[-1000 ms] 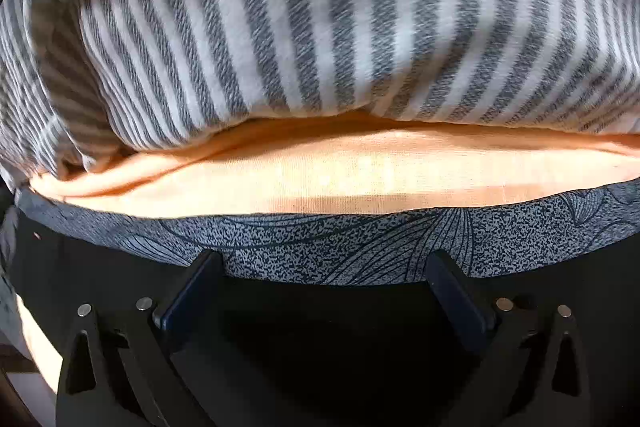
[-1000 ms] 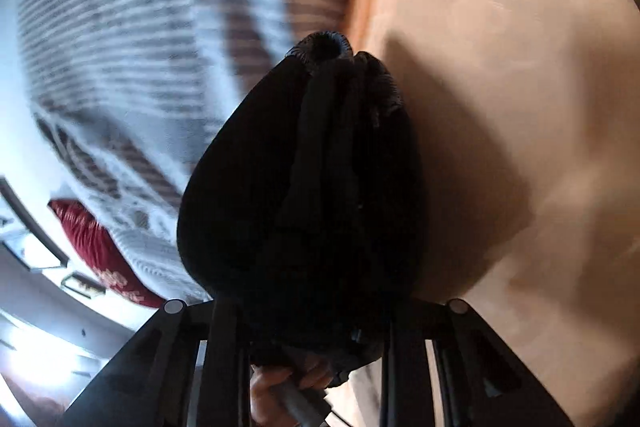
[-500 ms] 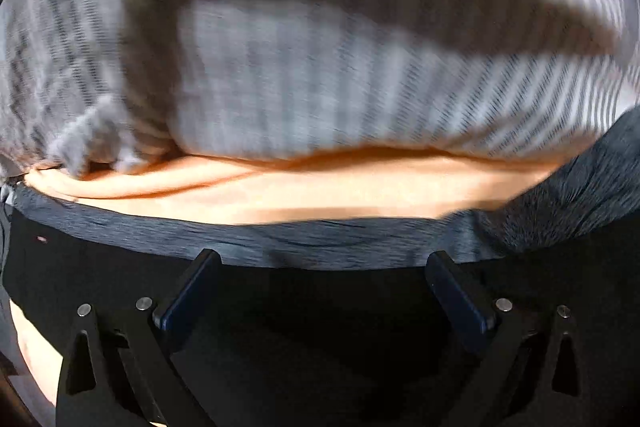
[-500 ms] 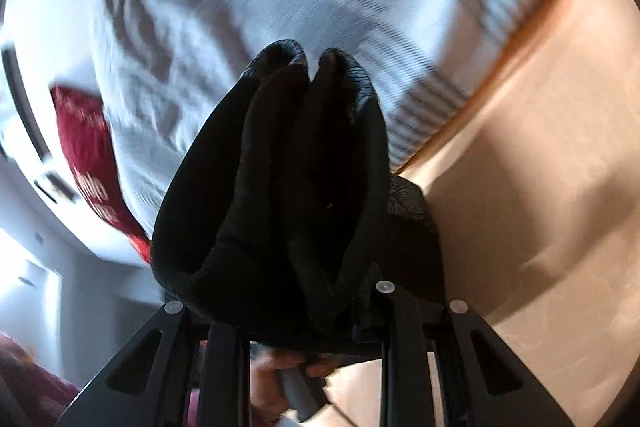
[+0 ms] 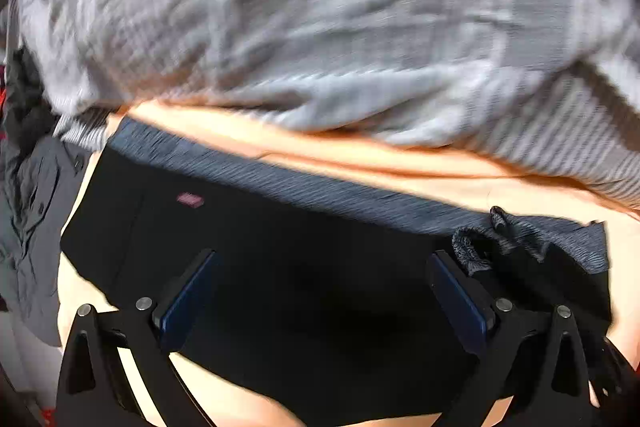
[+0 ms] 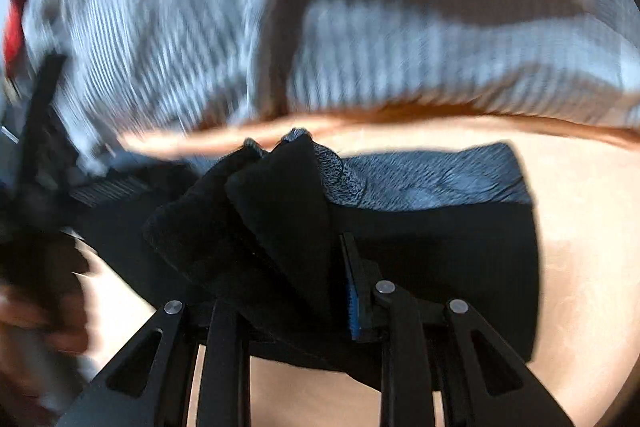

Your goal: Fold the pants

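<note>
We are mid-fold: the pants (image 5: 304,267) lie flat on the counter (image 6: 580,227). Our right gripper (image 6: 288,291) pinches a bunched end; the left gripper (image 5: 320,291) hovers wide open, empty. Next, lay that end down squarely.

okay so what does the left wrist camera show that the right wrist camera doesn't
Only the left wrist view shows the left hand-held gripper open above the black pants, their small red tag, and a crumpled grey garment at the left edge. Only the right wrist view shows the right hand-held gripper shut on a bunched fold of the pants. Both show the pants' patterned grey waistband, the peach surface and the striped fabric beyond.
</note>
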The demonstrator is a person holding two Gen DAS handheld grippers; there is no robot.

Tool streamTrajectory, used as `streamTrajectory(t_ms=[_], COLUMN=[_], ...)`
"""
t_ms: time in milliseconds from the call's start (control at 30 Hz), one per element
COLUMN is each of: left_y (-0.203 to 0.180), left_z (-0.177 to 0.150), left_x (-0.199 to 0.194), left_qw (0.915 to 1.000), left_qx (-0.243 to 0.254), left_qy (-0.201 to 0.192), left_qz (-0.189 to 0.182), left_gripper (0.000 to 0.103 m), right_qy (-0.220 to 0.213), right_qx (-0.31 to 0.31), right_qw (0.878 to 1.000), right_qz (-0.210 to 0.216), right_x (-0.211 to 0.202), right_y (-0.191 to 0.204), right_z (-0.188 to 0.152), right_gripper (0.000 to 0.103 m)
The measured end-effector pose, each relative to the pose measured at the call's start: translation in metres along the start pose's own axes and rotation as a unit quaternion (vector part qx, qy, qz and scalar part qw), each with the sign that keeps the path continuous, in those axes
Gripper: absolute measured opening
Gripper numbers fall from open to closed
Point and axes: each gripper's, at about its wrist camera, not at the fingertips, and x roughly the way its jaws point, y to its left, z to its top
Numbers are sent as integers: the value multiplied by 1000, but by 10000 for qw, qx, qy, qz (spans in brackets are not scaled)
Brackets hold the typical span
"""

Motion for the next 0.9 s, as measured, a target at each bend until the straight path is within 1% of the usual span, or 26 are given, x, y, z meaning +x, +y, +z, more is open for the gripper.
streamTrajectory(t_ms=[67, 100, 133, 200, 267, 300, 367, 400, 433, 500, 533, 567, 600, 667, 700, 733, 767, 800, 867, 900], left_y=[24, 24, 32, 56, 70, 65, 65, 63, 59, 39, 31, 19, 8, -13, -22, -29, -34, -39, -48, -51], left_z=[-5, -8, -8, -6, -7, -9, -4, -4, -3, -2, -3, -4, -6, -7, -8, -7, -7, -7, -8, -10], left_x=[5, 6, 11, 21, 28, 27, 35, 35, 36, 31, 35, 40, 40, 47, 49, 53, 56, 60, 72, 78], left_qw=[9999, 9999, 9998, 9997, 9995, 9995, 9997, 9998, 9999, 9994, 9988, 9976, 9964, 9931, 9917, 9906, 9901, 9893, 9870, 9861], left_qx=[-55, -69, -100, -180, -183, -171, -109, -48, 45, 292, 448, 671, 830, 1170, 1286, 1365, 1402, 1458, 1596, 1646], left_qy=[51, 60, 66, 82, 120, 129, 154, 139, 133, 178, 194, 188, 166, 91, 79, 76, 79, 99, 161, 210], left_qz=[69, 102, 130, 150, 207, 211, 179, 146, 87, -16, -37, -48, -36, 32, 31, 2, -23, -33, 75, 115], left_gripper=[103, 103, 103, 103, 103, 103, 103, 103, 103, 103, 103, 103, 103, 103, 103, 103, 103, 103, 103, 103], right_qy=[204, 230, 204, 81, -81, -130, -153, -112, -89, -88, -65, 8, 78, 277, 351, 401, 429, 452, 454, 459], right_qx=[-280, -458, -663, -1107, -1412, -1478, -1408, -1225, -1014, -519, -165, 217, 460, 1244, 1819, 2262, 2550, 3003, 3330, 3387], right_qw=[9982, 9962, 9937, 9881, 9852, 9854, 9894, 9924, 9947, 9984, 9996, 9994, 9984, 9879, 9737, 9595, 9486, 9292, 9121, 9073], right_qz=[-484, -705, -883, -1068, -964, -839, -331, -12, 137, 220, 227, 268, 322, 878, 1328, 1632, 1822, 2104, 2348, 2449], right_x=[26, 32, 35, 32, 16, 10, -9, -19, -26, -39, -44, -45, -45, -37, -30, -23, -15, -5, 4, 10], right_y=[19, 33, 42, 64, 83, 98, 96, 88, 77, 62, 49, 36, 27, 1, -13, -22, -28, -35, -38, -37], right_z=[-6, -8, -11, -17, -21, -27, -31, -41, -34, -31, -30, -30, -33, -35, -40, -44, -47, -53, -61, -63], right_gripper=[34, 42, 53, 71, 72, 72, 72, 72, 72, 72, 72, 72, 72, 68, 68, 68, 67, 64, 60, 59])
